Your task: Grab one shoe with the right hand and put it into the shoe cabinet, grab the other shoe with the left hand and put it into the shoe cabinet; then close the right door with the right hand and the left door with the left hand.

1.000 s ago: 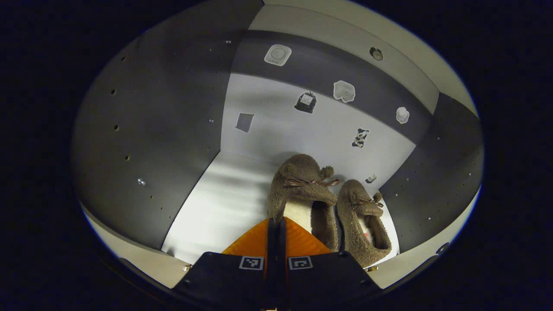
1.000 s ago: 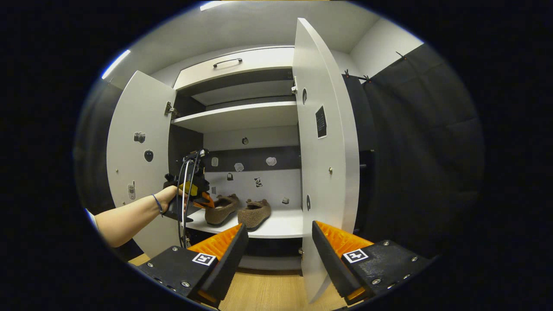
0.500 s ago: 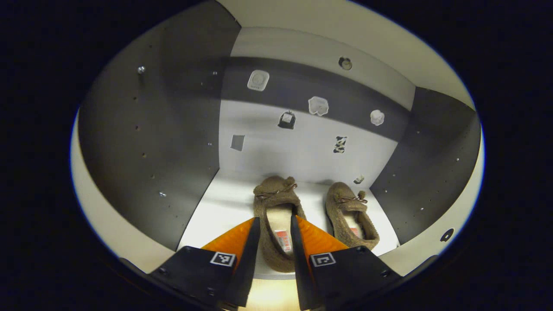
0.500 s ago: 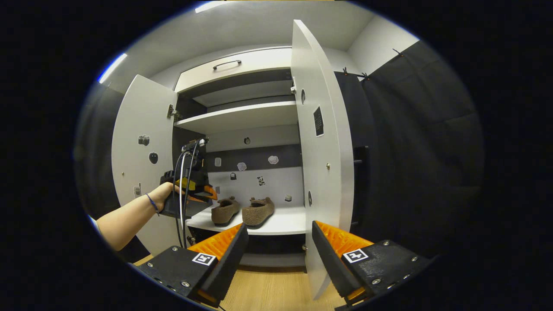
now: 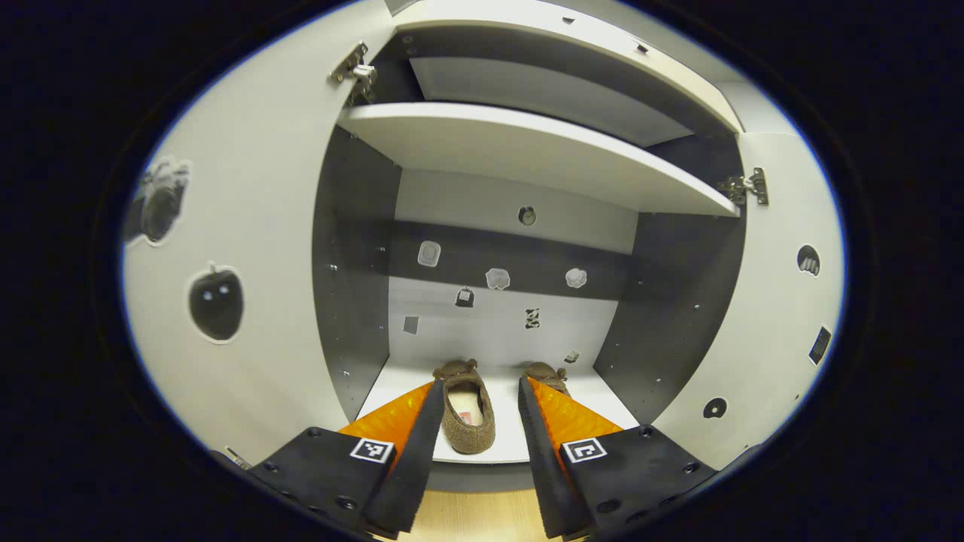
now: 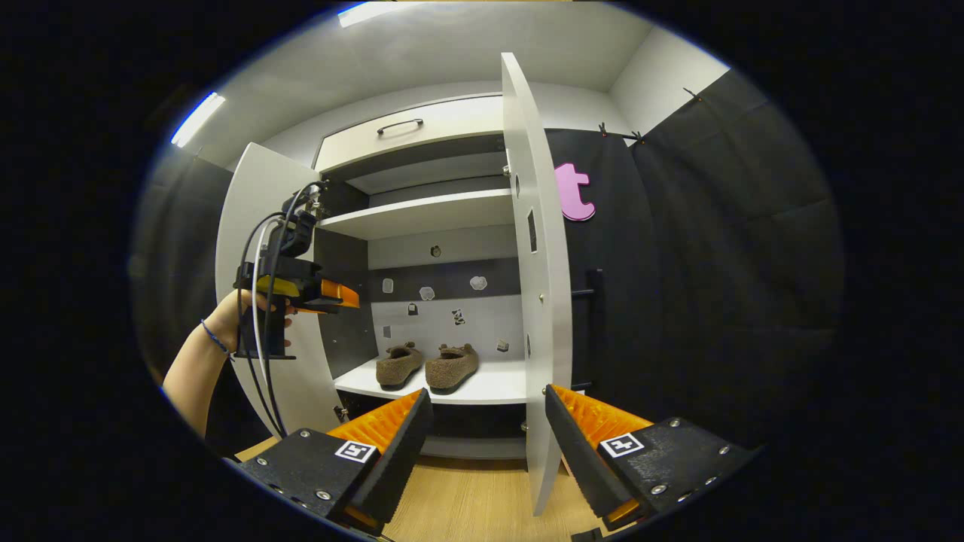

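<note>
Two brown fuzzy shoes stand side by side on the cabinet's lower shelf [image 6: 497, 385]: the left shoe [image 5: 465, 406] [image 6: 398, 364] and the right shoe [image 5: 544, 372] [image 6: 452, 367]. My left gripper [image 5: 476, 391] is open, drawn back outside the cabinet, nothing between its fingers; the right gripper view shows the left gripper [image 6: 343, 295] held by a hand [image 6: 239, 315] in front of the left door [image 6: 260, 226]. My right gripper [image 6: 486, 403] is open and empty, low before the cabinet, next to the right door's edge [image 6: 538, 286]. Both doors stand open, the left door [image 5: 241, 256] and the right door [image 5: 776, 301].
An upper shelf [image 5: 527, 150] spans the cabinet above the shoes. A drawer with a handle [image 6: 399, 124] sits on top. Wooden floor [image 6: 467, 497] lies in front of the cabinet. The black cloth wall [image 6: 715, 263] stands to the right of the right door.
My left gripper opened, let go of the left shoe and pulled back out of the cabinet and upward. The right door has swung somewhat. The right gripper stayed open.
</note>
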Demonstrator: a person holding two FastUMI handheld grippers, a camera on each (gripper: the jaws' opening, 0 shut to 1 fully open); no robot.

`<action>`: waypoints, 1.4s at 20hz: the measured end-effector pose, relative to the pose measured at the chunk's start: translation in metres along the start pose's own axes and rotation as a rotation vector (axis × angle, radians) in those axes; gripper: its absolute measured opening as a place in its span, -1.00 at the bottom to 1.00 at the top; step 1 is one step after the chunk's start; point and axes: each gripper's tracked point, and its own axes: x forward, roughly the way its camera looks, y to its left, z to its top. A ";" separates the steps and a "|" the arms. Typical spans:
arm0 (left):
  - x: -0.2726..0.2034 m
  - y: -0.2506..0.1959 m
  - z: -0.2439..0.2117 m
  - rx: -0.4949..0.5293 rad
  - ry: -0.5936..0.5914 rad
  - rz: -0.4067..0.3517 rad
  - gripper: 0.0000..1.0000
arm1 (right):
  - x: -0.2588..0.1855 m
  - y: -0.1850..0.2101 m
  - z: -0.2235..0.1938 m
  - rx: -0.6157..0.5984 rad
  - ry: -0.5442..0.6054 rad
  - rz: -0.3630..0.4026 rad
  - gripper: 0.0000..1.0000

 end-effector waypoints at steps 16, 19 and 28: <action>-0.176 0.001 0.035 0.028 -0.237 0.042 0.94 | 0.009 -0.156 -0.049 -0.058 0.046 -0.207 0.85; -0.200 0.014 0.030 0.016 -0.253 0.082 0.92 | 0.028 -0.166 -0.072 -0.031 0.081 -0.207 0.85; -0.256 0.075 0.019 0.029 -0.266 0.245 0.92 | 0.070 -0.153 -0.098 -0.017 0.107 -0.159 0.85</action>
